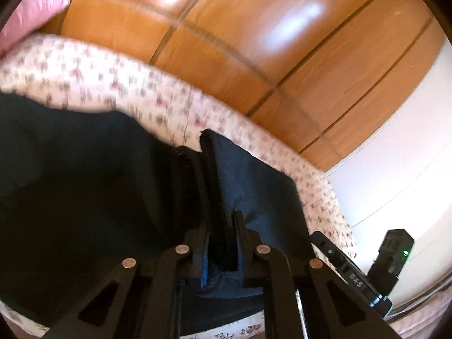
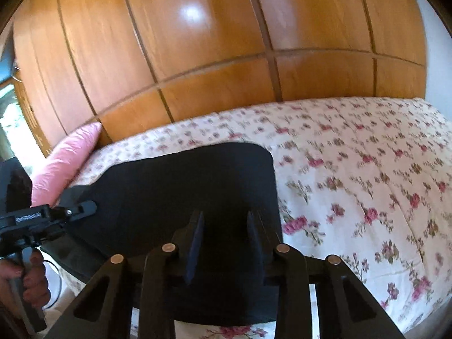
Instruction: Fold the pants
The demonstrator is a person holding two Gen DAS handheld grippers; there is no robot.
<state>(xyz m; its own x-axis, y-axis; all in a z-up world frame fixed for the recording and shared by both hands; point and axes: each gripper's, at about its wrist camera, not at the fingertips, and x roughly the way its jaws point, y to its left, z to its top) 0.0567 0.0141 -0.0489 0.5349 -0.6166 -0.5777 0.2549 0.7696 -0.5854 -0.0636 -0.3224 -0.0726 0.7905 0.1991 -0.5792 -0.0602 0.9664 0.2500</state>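
From the left wrist camera we read only "DAS" in pale letters on a black device (image 1: 353, 271) at the lower right, which appears to be part of the other tool; beside it stands a black box with a small green light (image 1: 394, 257). Our left gripper (image 1: 223, 243) has its jaws drawn narrow onto a thick dark edge of the pants (image 1: 84, 183), the cloth bunched between the pads and rising past them in a stiff fold. The pants are black to dark navy, plain, and spread over the floral bedspread (image 1: 93, 76); much of this view is blurred. A pink pillow (image 1: 31, 11) shows at the upper left against the wooden wardrobe (image 1: 254, 42).

From the right wrist camera we see a white label on the left tool's black body at the far left, but its letters are too blurred to read. This view alone shows the person's hand (image 2: 25, 276) wrapped round that tool's handle, and the wide stretch of bedspread (image 2: 367, 183) to the right. Our right gripper (image 2: 226, 237) stands wide, its pads well apart, poised above the pants (image 2: 183, 186) with nothing between them. Here the pants lie as a flat dark slab with a rounded far corner, near the bed's front edge, the pillow (image 2: 67, 158) just beyond their left side and the wardrobe (image 2: 197, 42) behind
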